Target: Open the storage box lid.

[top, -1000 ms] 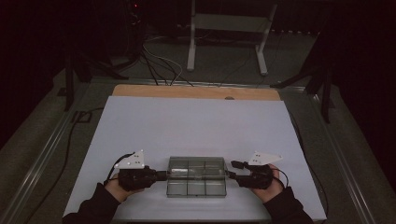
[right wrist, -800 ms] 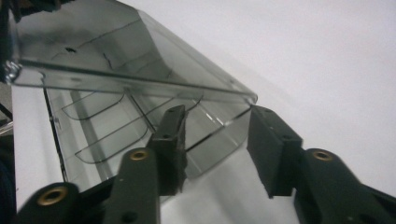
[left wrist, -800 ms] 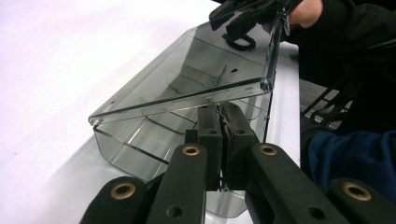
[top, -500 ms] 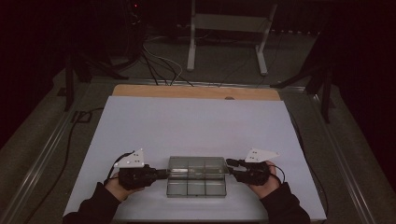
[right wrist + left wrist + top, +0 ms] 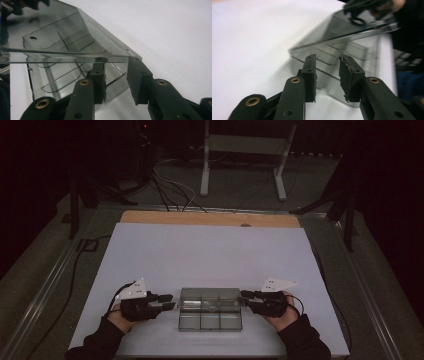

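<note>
White table (image 5: 210, 245); right tongs (image 5: 115, 75) seemingly lifting box lid (image 5: 62, 32)

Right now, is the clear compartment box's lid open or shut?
Partly open: the lid slants up above the compartment box, with a gap over the dividers.

White mat (image 5: 210, 250) lies bare beyond the clear divided box (image 5: 210, 312); only that box blocks passage

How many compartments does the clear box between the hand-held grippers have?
6, in two rows of three inside the clear box: three along the far side and three along the near side, as seen in the high view. The raised lid's glare blurs the dividers, so I can't rule out more.
</note>
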Action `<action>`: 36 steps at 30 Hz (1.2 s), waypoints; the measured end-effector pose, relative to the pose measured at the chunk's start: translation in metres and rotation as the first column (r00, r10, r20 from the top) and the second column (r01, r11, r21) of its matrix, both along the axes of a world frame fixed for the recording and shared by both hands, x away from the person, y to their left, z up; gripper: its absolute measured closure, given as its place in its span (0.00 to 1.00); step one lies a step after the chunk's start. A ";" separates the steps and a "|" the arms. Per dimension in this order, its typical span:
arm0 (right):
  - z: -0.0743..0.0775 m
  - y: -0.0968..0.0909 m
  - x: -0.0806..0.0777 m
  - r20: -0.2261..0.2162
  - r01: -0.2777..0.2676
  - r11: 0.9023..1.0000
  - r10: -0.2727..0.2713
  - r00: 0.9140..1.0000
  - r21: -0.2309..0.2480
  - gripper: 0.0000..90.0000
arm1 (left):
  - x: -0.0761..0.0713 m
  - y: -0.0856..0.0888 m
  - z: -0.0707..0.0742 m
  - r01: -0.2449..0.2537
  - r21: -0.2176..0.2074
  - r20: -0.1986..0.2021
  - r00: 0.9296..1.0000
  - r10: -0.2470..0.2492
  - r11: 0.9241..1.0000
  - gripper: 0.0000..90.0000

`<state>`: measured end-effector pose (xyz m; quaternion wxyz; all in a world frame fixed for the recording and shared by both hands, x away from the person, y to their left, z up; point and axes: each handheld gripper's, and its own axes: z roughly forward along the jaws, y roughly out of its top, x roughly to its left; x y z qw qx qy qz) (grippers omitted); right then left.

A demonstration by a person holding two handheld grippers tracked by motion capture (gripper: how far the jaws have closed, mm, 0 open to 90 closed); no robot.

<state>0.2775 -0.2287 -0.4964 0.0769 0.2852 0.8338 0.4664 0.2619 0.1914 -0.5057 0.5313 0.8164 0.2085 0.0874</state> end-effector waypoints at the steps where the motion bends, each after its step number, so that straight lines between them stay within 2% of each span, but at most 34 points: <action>1: 0.000 0.000 0.000 0.001 0.000 1.000 0.000 1.000 -0.001 0.75 | 0.000 -0.001 -0.002 -0.004 0.019 0.064 0.998 0.003 1.000 0.71; 2: 0.000 0.000 0.000 0.002 0.000 1.000 0.000 1.000 -0.002 0.75 | 0.000 -0.002 -0.003 0.000 0.029 0.096 0.995 -0.003 1.000 0.71; 4: 0.000 0.000 0.000 0.001 0.000 1.000 0.000 1.000 -0.001 0.75 | 0.001 -0.007 -0.005 0.011 0.029 0.114 0.993 -0.014 1.000 0.70; 6: 0.000 0.000 0.000 -0.003 0.002 1.000 -0.002 1.000 -0.002 0.75 | 0.001 -0.011 -0.005 -0.013 0.042 0.129 0.992 0.007 0.999 0.64; 7: 0.000 0.000 0.000 -0.002 0.003 1.000 -0.003 1.000 -0.004 0.75 | 0.002 -0.013 -0.005 -0.016 0.036 0.118 0.993 0.012 0.999 0.60; 9: -0.001 0.000 0.000 -0.003 0.003 1.000 -0.003 1.000 -0.005 0.75 | 0.002 -0.013 -0.005 -0.016 0.036 0.118 0.993 0.012 0.999 0.60; 10: -0.001 0.001 0.000 -0.002 0.007 1.000 -0.007 1.000 -0.012 0.74 | 0.005 -0.016 -0.005 -0.010 0.041 0.123 0.992 0.004 0.999 0.63; 13: -0.001 0.001 0.000 -0.001 0.010 1.000 -0.010 1.000 -0.018 0.74 | 0.005 -0.020 -0.006 -0.006 0.062 0.135 0.991 -0.003 0.998 0.66; 20: 0.000 0.001 0.001 0.004 0.010 1.000 -0.010 1.000 -0.019 0.74 | 0.007 -0.026 -0.006 0.014 0.052 0.143 0.989 -0.021 0.999 0.73; 23: 0.001 0.003 0.001 0.011 0.014 1.000 -0.014 1.000 -0.016 0.75 | 0.009 -0.028 -0.005 -0.004 0.040 0.128 0.992 -0.001 0.999 0.74; 29: 0.003 0.002 0.003 0.011 0.031 1.000 -0.031 0.999 0.000 0.78 | 0.012 -0.028 -0.003 -0.028 0.029 0.133 0.991 0.024 0.999 0.80; 36: 0.003 0.002 0.008 -0.014 0.061 0.997 -0.061 0.998 0.036 0.80 | 0.015 -0.028 -0.002 -0.049 0.008 0.125 0.991 0.048 0.999 0.84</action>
